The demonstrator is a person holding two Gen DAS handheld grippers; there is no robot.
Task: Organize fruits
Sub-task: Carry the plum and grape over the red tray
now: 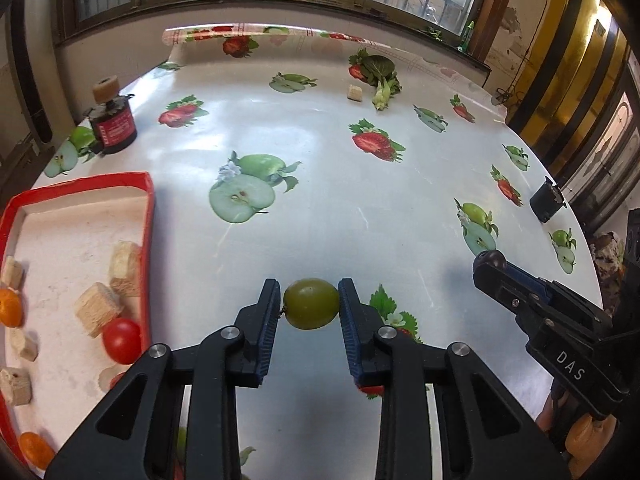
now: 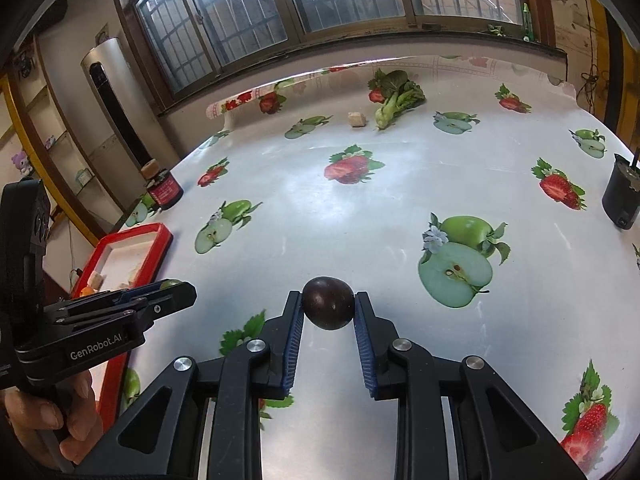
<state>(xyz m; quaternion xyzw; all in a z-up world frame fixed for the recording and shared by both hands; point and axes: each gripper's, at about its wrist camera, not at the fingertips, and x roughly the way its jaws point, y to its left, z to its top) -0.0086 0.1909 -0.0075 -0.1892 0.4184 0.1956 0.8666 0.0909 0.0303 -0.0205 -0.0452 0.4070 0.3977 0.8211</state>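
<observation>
Pinching a green grape (image 1: 311,303) between its blue-padded fingers, the left hand-held gripper (image 1: 309,305) is closed onto the fruit from both sides just above the tabletop (image 1: 340,200), which wears a glossy white cloth printed with apples and strawberries. The right hand-held gripper (image 2: 329,309) likewise has its pads pressed against a dark purple grape (image 2: 328,303), held at the fingertips over the cloth. Each tool shows in the other's camera: the right one enters the left view from the right edge, the dark fruit visible at its tip, and the left one enters the right view from the left edge. Just left of the left hand-held gripper lies a red-rimmed tray (image 1: 150,216) with a pale floor, holding a red cherry tomato (image 1: 122,340), several tan cork-like blocks (image 1: 98,309), and small orange fruits (image 1: 10,307) along its near and left sides. Farther out, a dark jar with a red label (image 1: 113,128) stands near the tabletop's left edge with a cork piece on top. At the far side, a leafy green vegetable (image 1: 380,76) lies beside one loose tan block (image 1: 354,92). A black cup (image 1: 546,202) stands near the right edge.
</observation>
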